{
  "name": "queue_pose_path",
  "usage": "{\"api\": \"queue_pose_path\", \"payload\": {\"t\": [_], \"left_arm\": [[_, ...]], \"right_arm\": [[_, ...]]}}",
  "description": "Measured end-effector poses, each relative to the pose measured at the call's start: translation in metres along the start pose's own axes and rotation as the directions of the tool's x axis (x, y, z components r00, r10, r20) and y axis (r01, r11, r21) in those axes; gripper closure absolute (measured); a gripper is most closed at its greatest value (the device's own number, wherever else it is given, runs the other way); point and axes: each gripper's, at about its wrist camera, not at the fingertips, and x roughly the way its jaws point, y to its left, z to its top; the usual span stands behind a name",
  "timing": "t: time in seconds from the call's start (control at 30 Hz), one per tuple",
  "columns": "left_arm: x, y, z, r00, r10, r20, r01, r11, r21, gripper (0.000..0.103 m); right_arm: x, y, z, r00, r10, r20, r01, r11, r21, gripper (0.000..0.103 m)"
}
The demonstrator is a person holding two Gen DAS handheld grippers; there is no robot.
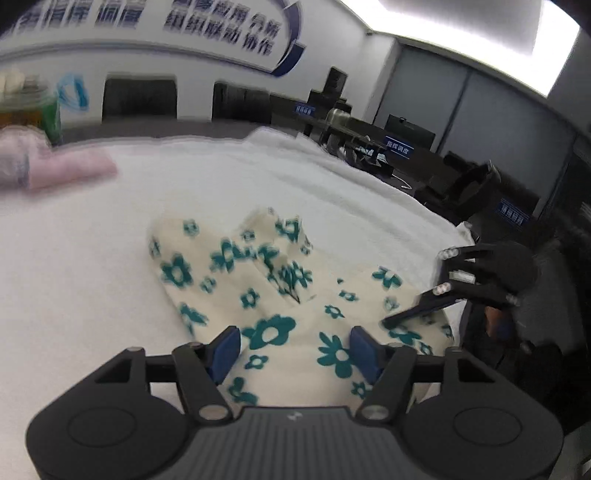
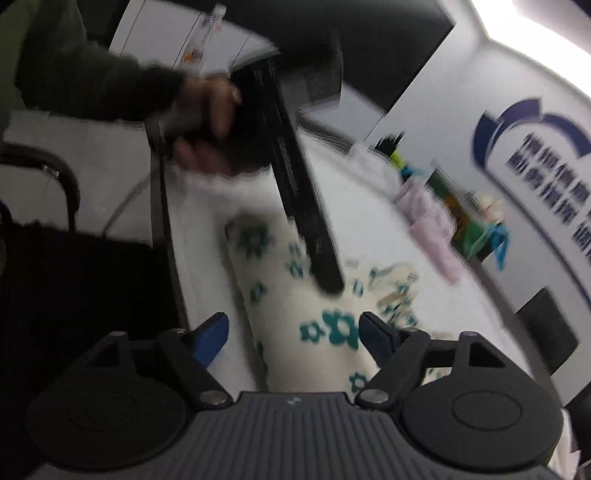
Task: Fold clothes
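Lying crumpled on the white cloth-covered desk (image 1: 92,277), the cream garment with teal flowers (image 1: 280,295) spreads out in front of both tools, its two rounded lobes reaching toward twelve o'clock in the left wrist view. The left hand-held gripper (image 1: 295,347) hovers low over the near part of the fabric with its blue pads (image 1: 227,349) spread apart, gripping nothing. The right hand-held gripper (image 2: 293,338) is likewise released, its pads standing clear on either side of the fabric without pinching it. In the left wrist view the right tool shows at three o'clock, a dark finger tip (image 1: 417,312) lying at the garment's edge. In the right wrist view a person's hand (image 2: 207,125) in a dark sleeve (image 2: 92,74) holds the left tool at eleven o'clock, one long black finger (image 2: 303,206) slanting down onto the cloth. At the far end of the desk, ten o'clock from the left camera, sit a folded pink cloth (image 1: 55,170) and a green container (image 1: 33,107) whose contents are too blurred to tell. Beyond are a white wall with blue lettering (image 1: 221,29), dark office desks with monitors (image 1: 406,129) and a bright ceiling light (image 1: 461,26).
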Motion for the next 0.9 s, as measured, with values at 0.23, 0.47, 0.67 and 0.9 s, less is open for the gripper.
{"api": "queue_pose_path", "payload": {"t": [0.23, 0.47, 0.67, 0.9], "left_arm": [[-0.039, -0.054, -0.010, 0.993, -0.113, 0.040, 0.068, 0.810, 0.583, 0.023], [0.021, -0.019, -0.015, 0.998, -0.041, -0.047, 0.061, 0.792, 0.607, 0.041], [0.028, 0.028, -0.007, 0.980, -0.189, -0.065, 0.199, 0.897, 0.395, 0.053], [0.034, 0.085, 0.037, 0.956, -0.292, -0.001, 0.291, 0.953, -0.081, 0.053]], "right_arm": [[0.004, -0.074, -0.006, 0.974, 0.225, 0.023, -0.225, 0.954, 0.200, 0.050], [0.006, -0.124, -0.003, 0.947, 0.303, 0.106, -0.321, 0.902, 0.290, 0.050], [0.000, -0.108, -0.026, 0.970, 0.199, 0.141, -0.231, 0.935, 0.268, 0.018], [0.010, -0.132, -0.051, 0.967, 0.094, 0.235, -0.187, 0.892, 0.411, 0.061]]}}
